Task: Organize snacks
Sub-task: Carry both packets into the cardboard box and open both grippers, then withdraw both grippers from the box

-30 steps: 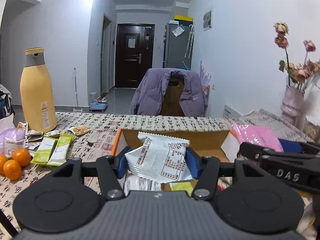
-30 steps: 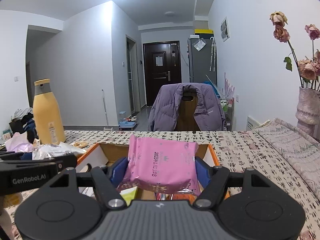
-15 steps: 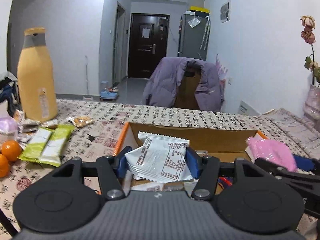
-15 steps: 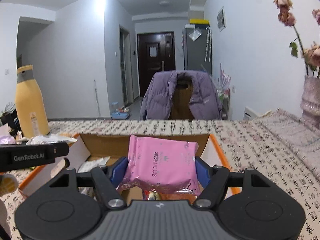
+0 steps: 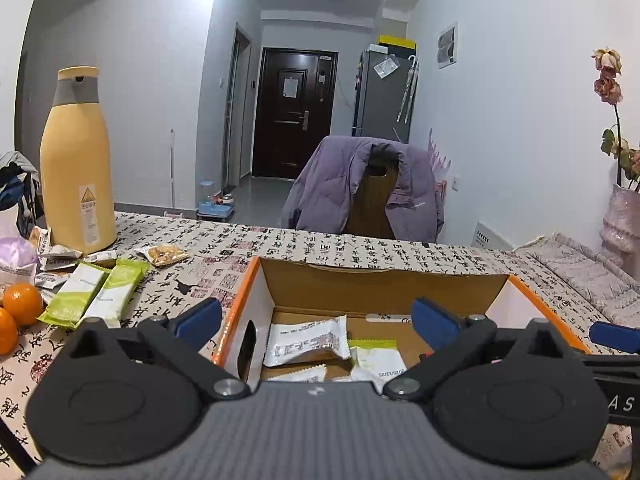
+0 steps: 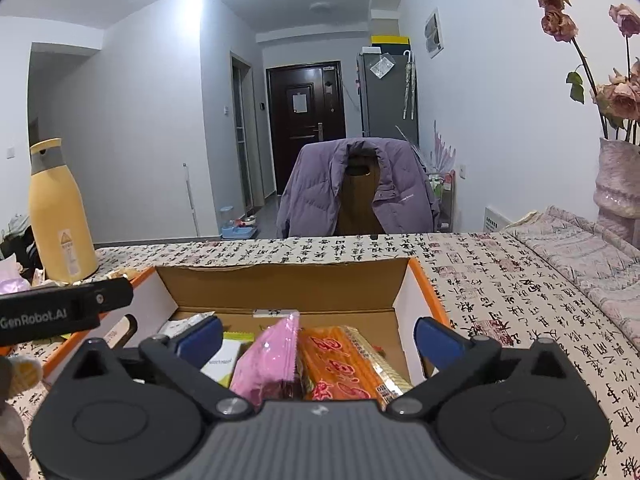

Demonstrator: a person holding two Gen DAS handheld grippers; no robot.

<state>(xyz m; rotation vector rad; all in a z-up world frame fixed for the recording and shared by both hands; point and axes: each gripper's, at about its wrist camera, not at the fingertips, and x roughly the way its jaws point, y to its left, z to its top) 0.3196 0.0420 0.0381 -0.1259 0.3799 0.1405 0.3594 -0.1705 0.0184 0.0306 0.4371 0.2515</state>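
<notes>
Both grippers hang over the cardboard box point(image 5: 400, 286) with the orange rim, which sits on the table point(image 5: 320, 246). The left gripper point(image 5: 316, 320) has its blue pads spread wide and holds nothing. The right gripper point(image 6: 318, 334) is spread wide too, and it is empty.

Some snacks are in the box. A white packet point(image 5: 306, 340) lies flat on the bottom, next to a green and white packet point(image 5: 378, 362). On the other side, a pink packet point(image 6: 266, 360) stands on its edge, just beside an orange packet point(image 6: 344, 364).

More snacks wait on the table, left of the box. Two green bars point(image 5: 94, 294) lie side by side. A small clear packet point(image 5: 163, 255) and what may be more wrappers sit near the yellow bottle point(image 5: 76, 160), but that corner is hard to see. Two oranges point(image 5: 18, 310) are there too.

So the job looks about half done.
</notes>
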